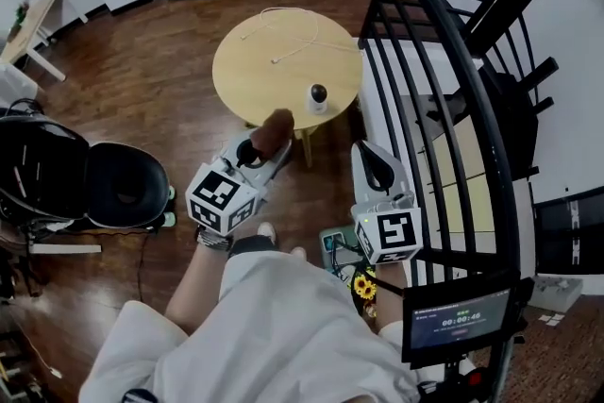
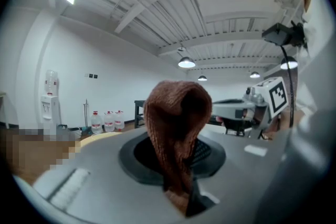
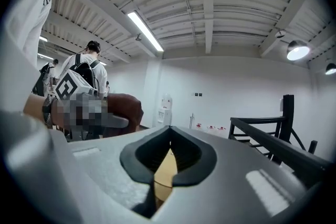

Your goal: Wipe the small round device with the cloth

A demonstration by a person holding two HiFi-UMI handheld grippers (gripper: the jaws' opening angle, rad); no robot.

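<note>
Head view: cloth [image 1: 275, 129] in left hand-held gripper [image 1: 268, 138], small round device [image 1: 318, 96] on desk [image 1: 269, 61]

I read the left jaws clamped on the brown cloth at the desk's near edge. The small round device stands beyond it, slightly right, not touching. My right hand-held gripper [image 1: 365, 147] has its jaws together with nothing between them, short of the desk.

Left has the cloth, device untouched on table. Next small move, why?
Probably ease the left gripper forward until the cloth meets the small round device: the cloth is clamped but short of it, at the near edge of the table.
</note>
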